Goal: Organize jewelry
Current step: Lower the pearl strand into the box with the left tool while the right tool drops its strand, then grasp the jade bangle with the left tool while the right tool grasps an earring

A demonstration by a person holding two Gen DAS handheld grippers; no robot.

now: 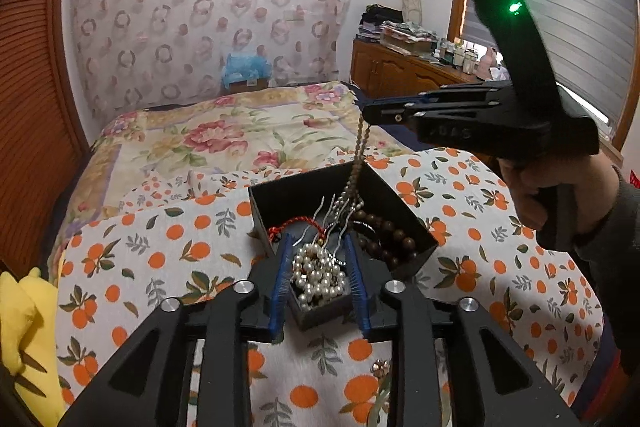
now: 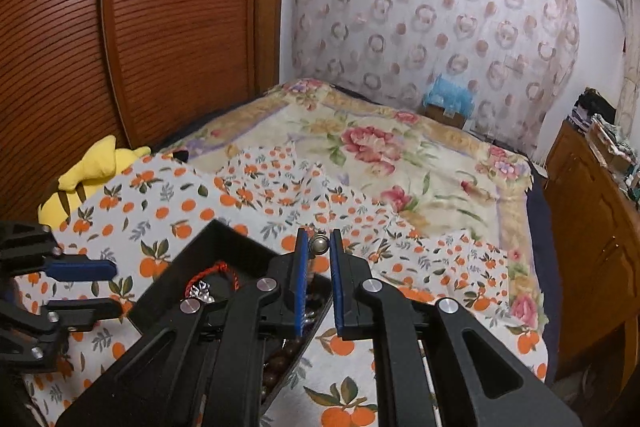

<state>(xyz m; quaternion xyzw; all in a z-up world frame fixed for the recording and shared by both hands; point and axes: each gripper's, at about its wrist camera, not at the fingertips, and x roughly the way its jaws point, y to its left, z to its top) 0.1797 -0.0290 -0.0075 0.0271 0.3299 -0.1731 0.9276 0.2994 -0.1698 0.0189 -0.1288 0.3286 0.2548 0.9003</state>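
Note:
An open black box (image 1: 416,261) stands on the orange-print sheet (image 1: 160,251). In it lie white pearls (image 1: 318,279), a brown bead bracelet (image 1: 396,235), silver hairpins (image 1: 332,217) and a red cord (image 1: 292,225). My left gripper (image 1: 318,259) hovers over the box's near corner, jaws apart on either side of the pearl heap, not pressing it. My right gripper (image 1: 366,111) hangs above the box, shut on a thin beaded chain (image 1: 359,155) whose lower end drops into the box. In the right wrist view a metal bead (image 2: 319,243) sits pinched between the right gripper's (image 2: 319,239) blue pads (image 2: 302,267).
A small flower-shaped ornament (image 1: 380,367) lies on the sheet in front of the box. A yellow plush toy (image 2: 96,167) rests at the bed's left edge by the wooden slatted door (image 2: 160,27). A cluttered wooden dresser (image 1: 400,67) stands to the right of the bed.

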